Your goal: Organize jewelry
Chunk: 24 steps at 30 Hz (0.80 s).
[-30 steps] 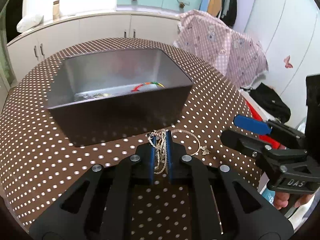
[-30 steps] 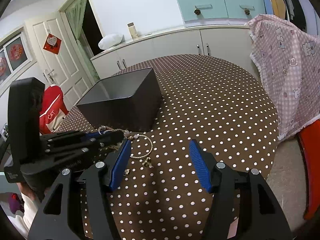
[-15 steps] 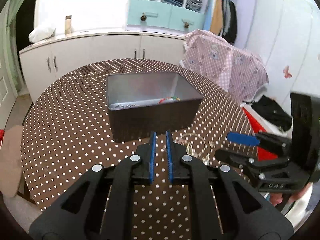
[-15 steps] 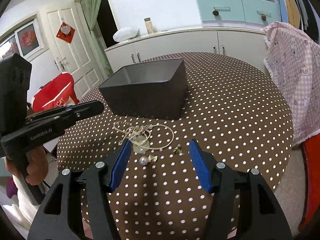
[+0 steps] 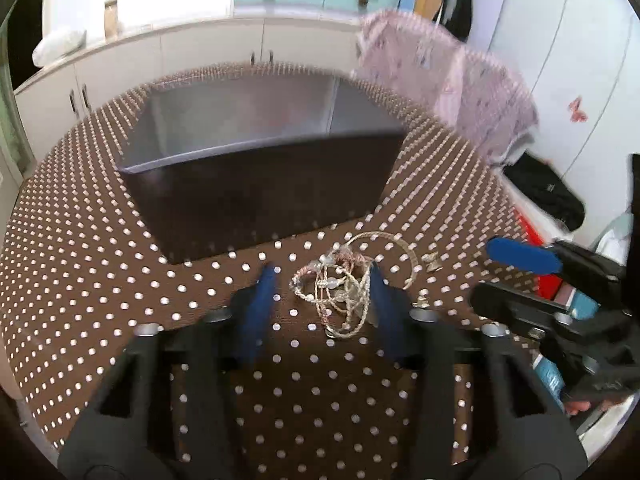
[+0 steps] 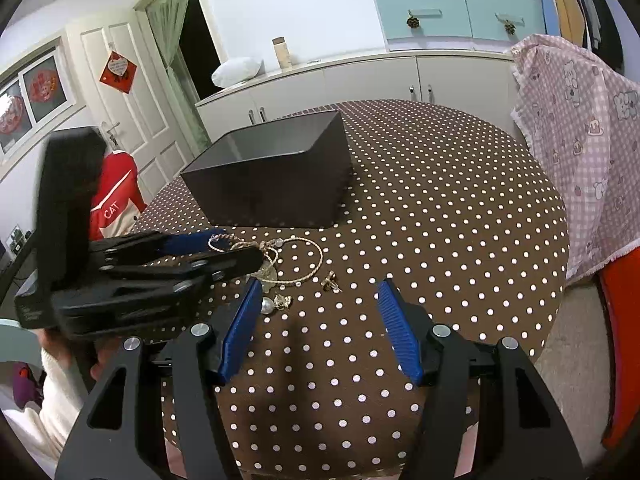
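Left wrist view, bottom center: left tongs (image 5: 320, 280) spread wide, released, blue pads on either side of the tangled chains (image 5: 336, 292), low over the dotted table (image 5: 80, 272). Nothing clamped; cannot tell whether the right pad touches the tangle. Tangle lies on the table mid-frame, with a gold bangle loop (image 5: 400, 248) running off its upper right. Small gold earring (image 5: 432, 258) just right of the loop, another small piece (image 5: 420, 302) near the right pad. Right tongs (image 5: 508, 276) enter at the right edge, well apart from the tangle. Beyond the jewelry, dark box (image 5: 260, 192) fills the center; contents not visible here, view blurred. Pink patterned cloth (image 5: 460, 92) upper right, white cabinets (image 5: 160, 64) at top.

Right wrist view, bottom center: right tongs (image 6: 320, 328) released, wide gap, nothing between the pads, hovering over the table (image 6: 440, 208). Pearl earring (image 6: 267, 306) and a gold piece (image 6: 283, 301) just beside the left pad. Gold earring (image 6: 330, 281) a bit further, center frame. Left tongs (image 6: 240, 248) reach in from the left edge, straddling the chain tangle (image 6: 264, 256); bangle loop (image 6: 308, 260) to its right. Dark box (image 6: 272, 184) behind, upper center, near the jewelry. Cabinets (image 6: 360, 76) and door (image 6: 132, 92) in the far background.
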Tool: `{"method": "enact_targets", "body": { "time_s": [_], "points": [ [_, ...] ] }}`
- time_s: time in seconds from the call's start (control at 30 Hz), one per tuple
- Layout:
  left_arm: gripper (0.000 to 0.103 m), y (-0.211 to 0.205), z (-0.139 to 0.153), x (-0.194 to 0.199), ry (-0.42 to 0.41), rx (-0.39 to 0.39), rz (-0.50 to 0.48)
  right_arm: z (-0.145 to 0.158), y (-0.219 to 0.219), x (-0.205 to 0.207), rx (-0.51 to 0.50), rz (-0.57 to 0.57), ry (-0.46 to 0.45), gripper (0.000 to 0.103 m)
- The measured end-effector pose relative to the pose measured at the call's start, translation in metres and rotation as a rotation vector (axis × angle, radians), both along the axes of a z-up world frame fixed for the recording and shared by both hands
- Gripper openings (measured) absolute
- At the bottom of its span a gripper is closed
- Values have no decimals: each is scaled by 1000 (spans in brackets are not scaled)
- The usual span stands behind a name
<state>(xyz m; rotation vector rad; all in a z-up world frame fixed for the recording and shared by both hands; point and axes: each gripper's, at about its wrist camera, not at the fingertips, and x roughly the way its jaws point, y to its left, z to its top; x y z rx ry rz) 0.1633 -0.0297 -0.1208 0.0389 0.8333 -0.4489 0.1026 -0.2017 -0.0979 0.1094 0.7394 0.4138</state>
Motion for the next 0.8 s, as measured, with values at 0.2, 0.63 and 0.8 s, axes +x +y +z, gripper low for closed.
{"method": "enact_targets", "body": {
  "time_s": [0.2,0.63,0.8],
  "points": [
    [10,10,4,-1,4,-5,49,-2,6,-4,1,24,3,57],
    [5,50,14,-40,-80,-103,90,-15,57,-2,-215,63,-61,17],
    [6,57,15,-45,-103,-137,101,-17,54,1,-228,50,-65,10]
  ]
}}
